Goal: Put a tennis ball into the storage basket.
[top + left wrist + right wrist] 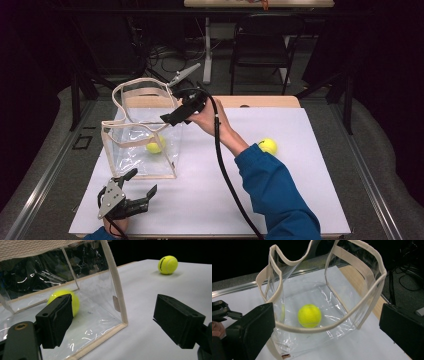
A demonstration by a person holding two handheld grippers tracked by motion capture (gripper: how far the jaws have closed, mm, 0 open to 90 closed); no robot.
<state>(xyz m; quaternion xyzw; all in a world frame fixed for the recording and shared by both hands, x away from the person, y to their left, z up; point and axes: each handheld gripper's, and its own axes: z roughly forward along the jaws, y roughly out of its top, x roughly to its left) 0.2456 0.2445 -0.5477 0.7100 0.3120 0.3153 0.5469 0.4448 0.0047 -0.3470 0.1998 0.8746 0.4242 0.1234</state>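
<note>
Yellow ball (309, 315) sits inside the clear bag (142, 145) on the table (300, 200). The right gripper (176, 116) hangs spread wide above it (nothing held). The left gripper (142, 182), spread too, waits beside. Another ball (268, 146) lies well apart.

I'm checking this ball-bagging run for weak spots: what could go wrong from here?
1. The clear bag is soft, and the open right tongs hover at its rim; a bump could tip it and roll out the ball inside.
2. The second ball lies loose on the white mat near the blue sleeve; a nudge could send it rolling away.
3. The open left tongs straddle the bag's corner without gripping, so nothing steadies it.
</note>
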